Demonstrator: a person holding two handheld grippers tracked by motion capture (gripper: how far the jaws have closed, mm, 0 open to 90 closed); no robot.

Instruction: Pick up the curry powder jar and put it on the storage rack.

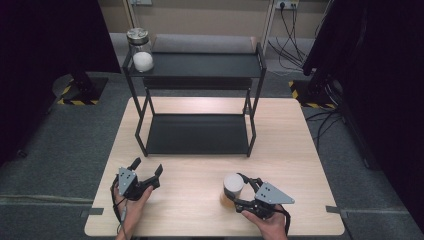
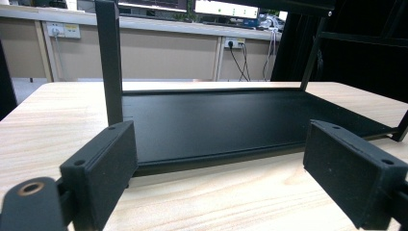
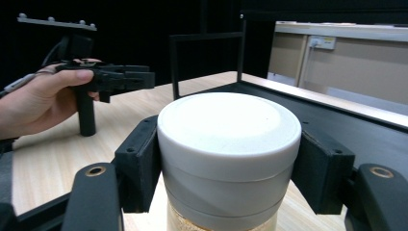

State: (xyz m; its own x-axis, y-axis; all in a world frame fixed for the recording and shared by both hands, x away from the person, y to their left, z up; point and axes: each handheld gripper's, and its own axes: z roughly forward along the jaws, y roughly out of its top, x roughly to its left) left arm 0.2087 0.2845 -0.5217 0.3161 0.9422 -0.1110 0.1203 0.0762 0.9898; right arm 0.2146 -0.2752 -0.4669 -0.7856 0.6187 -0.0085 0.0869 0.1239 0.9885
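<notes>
On the light wooden tabletop [image 1: 200, 175], the right gripper [image 1: 243, 193] has its 2 black jaws closed against the sides of a round jar with a wide white lid and a tan lower body [image 1: 232, 190], which stands upright near the front edge, right of centre. In the right gripper view the white lid [image 3: 229, 130] sits squarely between the 2 jaw pads, each pad touching the jar just under the lid's rim, and a strip of the tan body shows below. The left gripper [image 1: 148, 172] rests near the front left of the tabletop, well apart from the jar, with its jaws spread wide and holding nothing; in the left gripper view its pads [image 2: 103, 168] stand far apart with bare wood between them. Beyond both grippers stands a black metal 2-tier shelf rack [image 1: 197, 132], its lower tray facing the left gripper. On the left end of the rack's upper tier stands a clear glass jar with a silver metal lid and a white ball inside [image 1: 140, 50].
</notes>
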